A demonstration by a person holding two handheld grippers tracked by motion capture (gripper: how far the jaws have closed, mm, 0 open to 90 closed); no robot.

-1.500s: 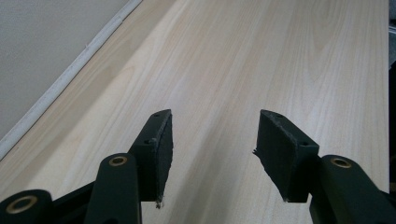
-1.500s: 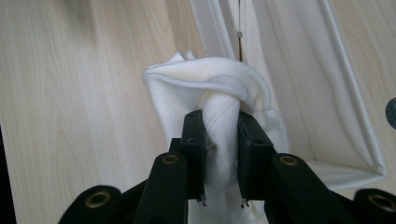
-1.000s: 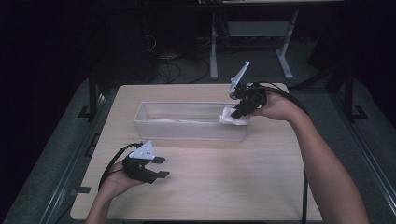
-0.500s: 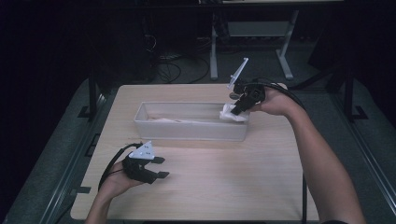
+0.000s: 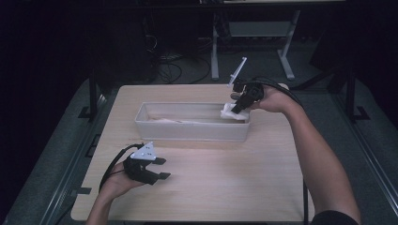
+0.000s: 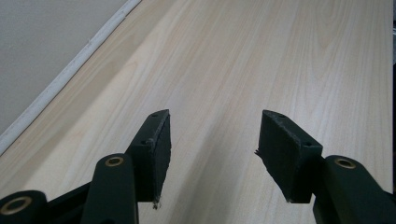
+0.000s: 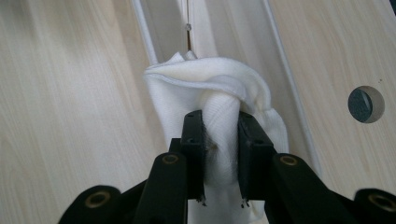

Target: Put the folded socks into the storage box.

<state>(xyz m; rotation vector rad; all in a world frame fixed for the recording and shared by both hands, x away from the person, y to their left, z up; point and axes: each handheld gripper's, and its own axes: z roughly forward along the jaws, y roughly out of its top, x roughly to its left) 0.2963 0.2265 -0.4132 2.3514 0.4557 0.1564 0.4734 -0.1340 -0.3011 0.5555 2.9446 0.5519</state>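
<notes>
Light wood table (image 5: pixel 263 187) in a dark room, long white bin (image 5: pixel 187 131) set across it. White cloth (image 7: pixel 205 93) is pinched, bunched, between the right gripper (image 7: pixel 221 135) jaws, over the bin's right end. Left gripper (image 6: pixel 212 140) is parked near the table's front-left edge, jaws apart, nothing held.

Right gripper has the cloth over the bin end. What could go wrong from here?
1. The right gripper pinches only a bunched fold of the white cloth; the loose rest could catch on the rim of the bin and drape outside.
2. The pinch sits near the fingertips, so the cloth might slip out.
3. The left gripper hangs open over the table, away from the bin, so nothing steadies it.
</notes>
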